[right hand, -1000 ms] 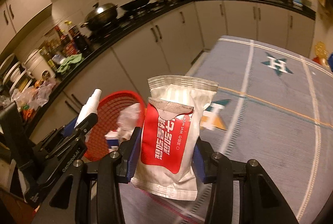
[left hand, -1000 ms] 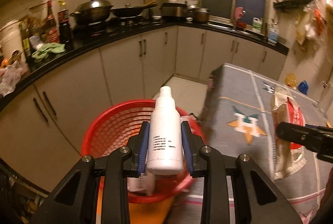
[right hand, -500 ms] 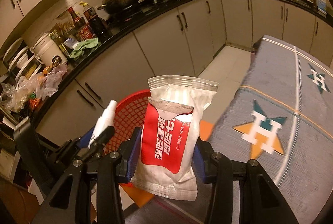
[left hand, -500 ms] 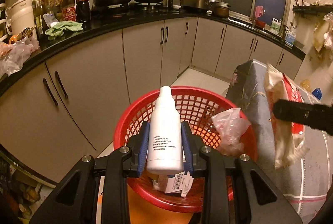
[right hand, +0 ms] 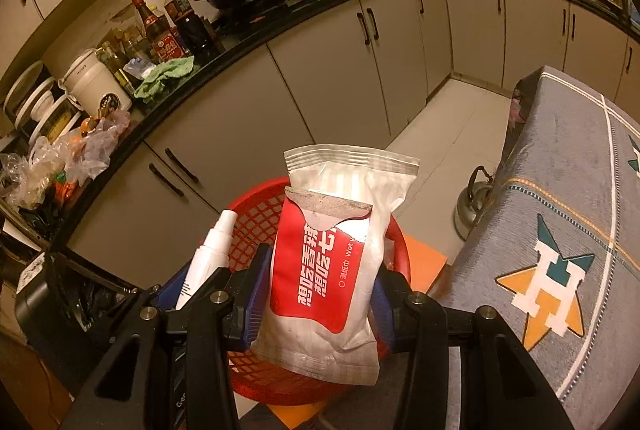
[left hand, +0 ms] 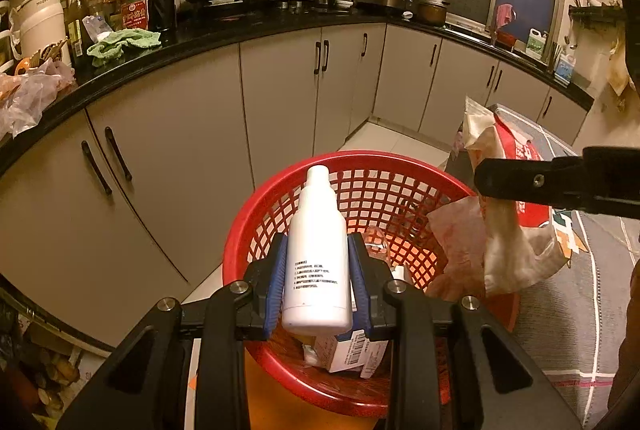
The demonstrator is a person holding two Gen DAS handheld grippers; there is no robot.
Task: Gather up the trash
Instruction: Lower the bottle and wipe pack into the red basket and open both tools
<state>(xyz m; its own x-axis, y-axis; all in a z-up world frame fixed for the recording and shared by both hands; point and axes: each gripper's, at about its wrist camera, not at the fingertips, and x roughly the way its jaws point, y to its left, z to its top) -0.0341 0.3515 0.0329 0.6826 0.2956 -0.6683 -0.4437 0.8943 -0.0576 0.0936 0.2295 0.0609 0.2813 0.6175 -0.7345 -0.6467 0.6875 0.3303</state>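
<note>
— What's that bottle (left hand: 318, 262) made of?

— Smooth white plastic, faintly glossy, small dark print on it. The left claw (left hand: 318, 288) pinching it is matt black plastic with blue rubbery-looking pads (left hand: 277, 284) and bright metal bolt heads.

— And the basket (left hand: 280, 222) behind it?

— Shiny red plastic lattice. The crumpled bags (left hand: 456, 242) inside look like thin film.

— What's in the right claw (right hand: 316, 294)?

— A wet-wipes pack (right hand: 328, 270), crinkled plastic film, glossy red panel, ribbed seal along the top.

— To the basket's right?

— The tabletop (right hand: 568, 230) wears woven grey cloth, matt. Beside it, a dull metal kettle (right hand: 474, 206). Behind the basket, satin cabinet doors (left hand: 192, 158) under a polished black counter (left hand: 240, 30).
</note>
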